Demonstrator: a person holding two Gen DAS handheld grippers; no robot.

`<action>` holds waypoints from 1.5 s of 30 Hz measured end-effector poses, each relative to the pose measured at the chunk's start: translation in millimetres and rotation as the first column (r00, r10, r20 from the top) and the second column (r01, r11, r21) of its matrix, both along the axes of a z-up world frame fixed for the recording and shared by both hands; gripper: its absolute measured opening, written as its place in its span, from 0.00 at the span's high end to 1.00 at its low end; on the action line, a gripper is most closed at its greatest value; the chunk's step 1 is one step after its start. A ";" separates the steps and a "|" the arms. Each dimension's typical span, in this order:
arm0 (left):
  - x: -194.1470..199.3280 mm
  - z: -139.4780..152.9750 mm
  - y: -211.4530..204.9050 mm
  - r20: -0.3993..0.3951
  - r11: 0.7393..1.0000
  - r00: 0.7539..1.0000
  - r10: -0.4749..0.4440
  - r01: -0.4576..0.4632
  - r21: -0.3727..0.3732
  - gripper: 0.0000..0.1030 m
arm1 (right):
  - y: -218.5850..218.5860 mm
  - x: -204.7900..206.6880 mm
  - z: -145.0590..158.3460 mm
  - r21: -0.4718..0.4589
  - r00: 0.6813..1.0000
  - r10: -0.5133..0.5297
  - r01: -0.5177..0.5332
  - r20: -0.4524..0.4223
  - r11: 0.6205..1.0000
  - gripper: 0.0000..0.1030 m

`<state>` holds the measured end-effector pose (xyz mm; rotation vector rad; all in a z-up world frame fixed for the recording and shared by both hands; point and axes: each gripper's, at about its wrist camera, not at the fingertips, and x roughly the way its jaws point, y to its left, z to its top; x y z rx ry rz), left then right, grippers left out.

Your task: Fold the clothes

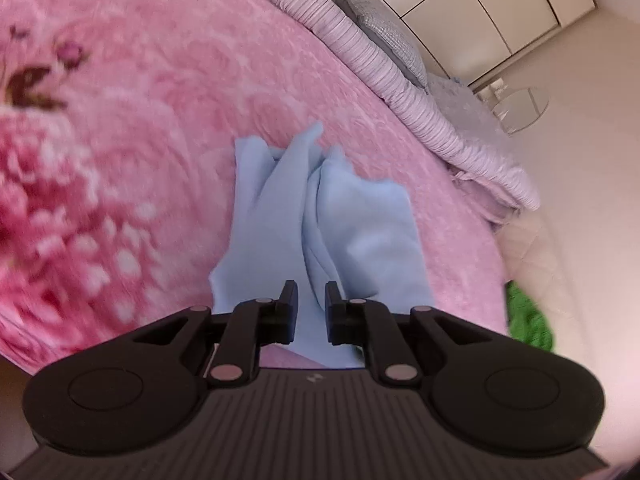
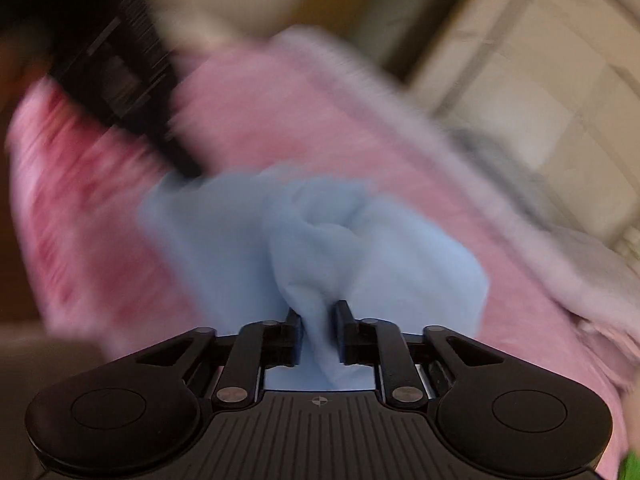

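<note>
Left gripper [image 1: 311, 296]: jaws nearly together, clamped on a pinch of the light blue garment [image 1: 320, 216]. Cloth runs forward from the fingertips in two long folds, its far tips resting on the pink floral blanket [image 1: 140, 128].

Right gripper [image 2: 318, 316]: jaws narrow, a bunched ridge of the same blue garment [image 2: 320, 240] caught between them; view badly motion-blurred. The black body of the left gripper [image 2: 120, 80] shows at upper left, its tip at the cloth's far corner.

Garment lies bunched on the blanket, nearer the right-hand side of the bed in the left wrist view. Wide bare blanket to the left. To the right the blanket edge drops off near the cloth; something green [image 1: 528, 320] sits at that edge. Beyond: ribbed lilac bedding [image 1: 400, 92], grey pillow [image 1: 380, 28], white wardrobe doors [image 1: 500, 4].
</note>
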<state>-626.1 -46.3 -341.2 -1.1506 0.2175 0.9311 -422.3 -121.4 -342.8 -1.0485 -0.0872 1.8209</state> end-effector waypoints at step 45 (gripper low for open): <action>-0.1 -50.7 56.1 -0.030 0.975 0.991 -0.129 0.132 0.177 0.93 | 86.1 107.5 -8.8 -0.435 0.660 -0.564 0.373 -0.496 0.820 0.93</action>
